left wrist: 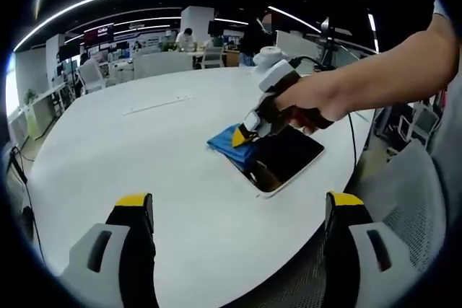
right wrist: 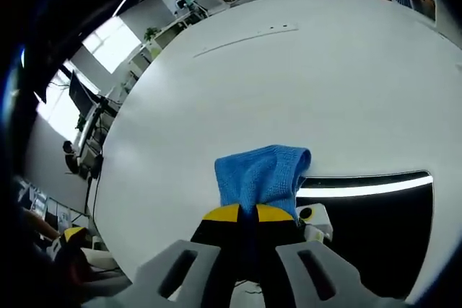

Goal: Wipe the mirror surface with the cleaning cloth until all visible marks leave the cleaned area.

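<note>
Blue cleaning cloth (right wrist: 261, 176) is pinched between the clenched right tongs (right wrist: 249, 214), so that it can be pressed flat and dragged across the mirror (left wrist: 285, 160). Part of the cloth is spread over the mirror's edge and the white counter (left wrist: 159, 149), where the mirror lies flat. The left tongs (left wrist: 242, 210) are held released and apart, well back, presumably to keep the workspace watched.

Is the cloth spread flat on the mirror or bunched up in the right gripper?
Bunched. The right gripper pinches the blue cloth, which bulges in folds over the edge of the mirror.
</note>
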